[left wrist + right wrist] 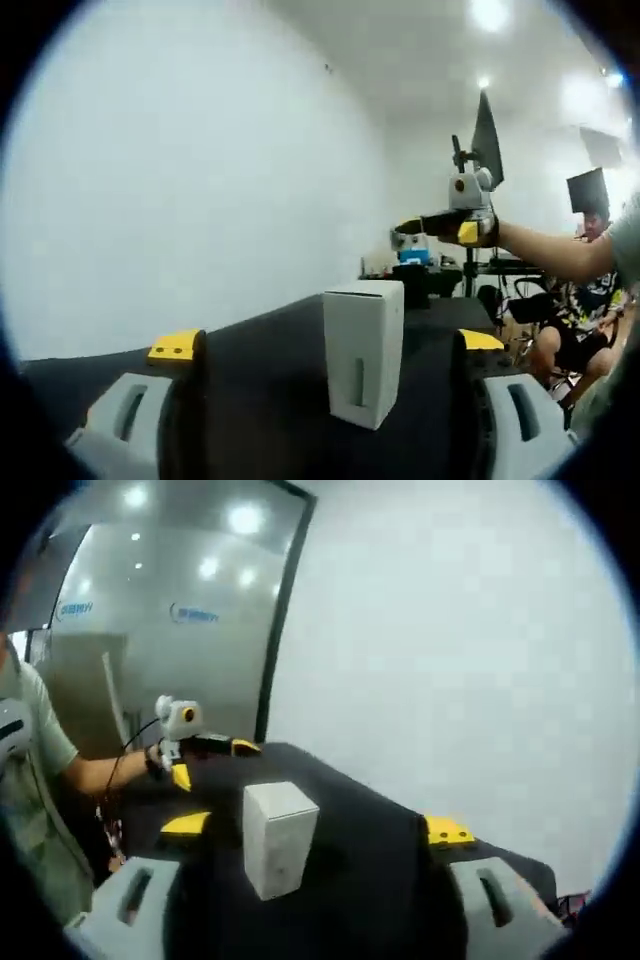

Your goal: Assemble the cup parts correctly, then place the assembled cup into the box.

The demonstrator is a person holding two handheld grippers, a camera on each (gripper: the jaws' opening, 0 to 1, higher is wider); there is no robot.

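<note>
White box [363,352] stood upright on black table [270,400], between left gripper [330,350] and right gripper [315,830]; both jaws wide, empty.

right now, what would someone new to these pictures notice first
A tall white rectangular box stands upright on the black tabletop, framed between the open grey, yellow-tipped jaws of the left gripper. The right gripper sees the same box from the other side, its jaws open too. Behind it all runs a plain white wall.
</note>
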